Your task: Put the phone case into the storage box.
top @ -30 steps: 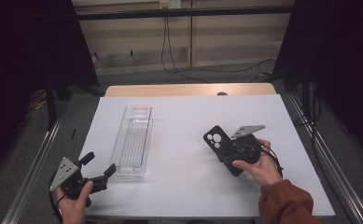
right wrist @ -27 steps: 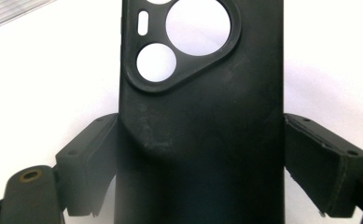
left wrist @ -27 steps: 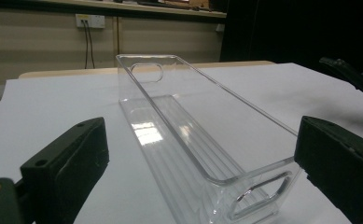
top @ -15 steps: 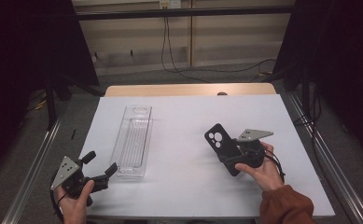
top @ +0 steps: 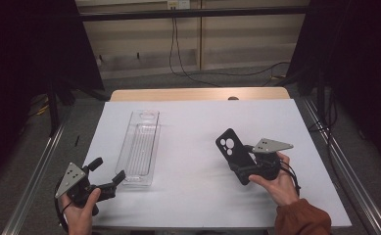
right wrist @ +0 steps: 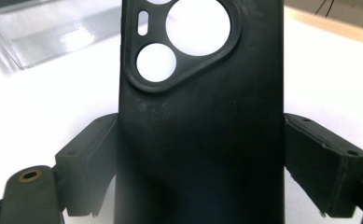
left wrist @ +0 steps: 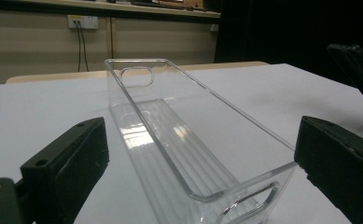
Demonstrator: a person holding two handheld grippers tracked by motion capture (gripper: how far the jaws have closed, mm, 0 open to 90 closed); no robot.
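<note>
Your counter is covered by a white sheet and carries a long clear plastic tray on its left half, lying lengthwise away from you. Your right gripper sits over the right half of the sheet, its fingers clamped on the two long edges of a black phone case, whose camera cut-outs face up and point away from your hand. Your left gripper rests at the near left corner, fingers spread wide and empty, aimed at the near end of the tray, which stands just ahead between them.
</note>
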